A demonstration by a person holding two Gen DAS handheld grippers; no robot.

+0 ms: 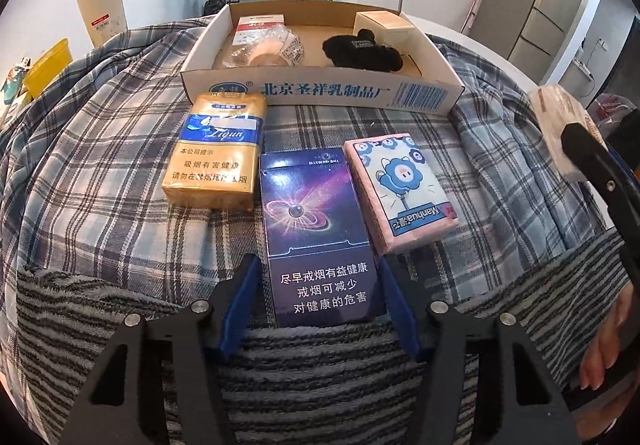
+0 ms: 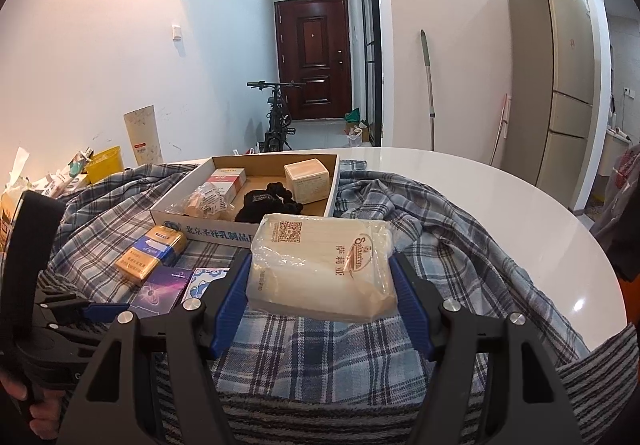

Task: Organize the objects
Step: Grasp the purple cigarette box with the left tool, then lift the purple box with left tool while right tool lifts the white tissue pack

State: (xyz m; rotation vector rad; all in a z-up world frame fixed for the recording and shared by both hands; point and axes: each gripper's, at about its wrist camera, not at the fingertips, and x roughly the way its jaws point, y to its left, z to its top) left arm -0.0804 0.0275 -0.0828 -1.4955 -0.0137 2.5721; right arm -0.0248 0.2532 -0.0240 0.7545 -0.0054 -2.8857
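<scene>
R gripper [image 2: 320, 277] clamps wrapped tissue pack [image 2: 320, 265] lifted mid-frame, pick-up step done; next calls for carry to cardboard tray [image 2: 332, 185] upper centre; L gripper [image 1: 316, 285] wide, straddling purple cigarette box [image 1: 316, 237], no squeeze yet.

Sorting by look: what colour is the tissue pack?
Pink, with blue cartoon flowers; clearest in the left wrist view.

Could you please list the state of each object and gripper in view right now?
Left gripper: open, straddling the purple galaxy-print box, which lies flat.
Right gripper: shut on the clear-wrapped cream napkin pack, held above the cloth.
Yellow soft cigarette pack: lying flat.
Pink cartoon tissue pack: lying flat.
Open cardboard tray: partly filled.
</scene>
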